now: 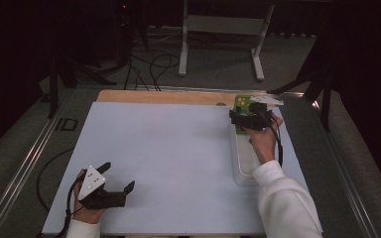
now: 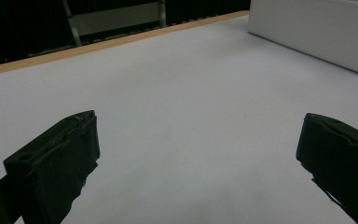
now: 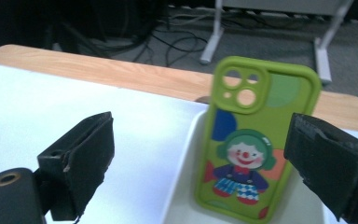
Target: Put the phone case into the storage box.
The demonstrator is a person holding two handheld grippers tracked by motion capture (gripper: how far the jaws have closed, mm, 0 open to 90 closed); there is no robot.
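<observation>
Where gripper (image 2: 198,163) gapes, table (image 2: 177,93) spreads.

A mat (image 1: 178,163) covers most of the bench (image 1: 158,95), whose far edge stays bare behind it. A tray (image 1: 243,163) lies along the mat's right side, running from near to far. A phone case (image 3: 256,140) stands at the tray's far end — upright, leaning back. The right claw (image 1: 248,119) hangs over that far end, before the case. The left claw (image 1: 116,178) sits at the mat's near left corner — well apart from the tray.
</observation>
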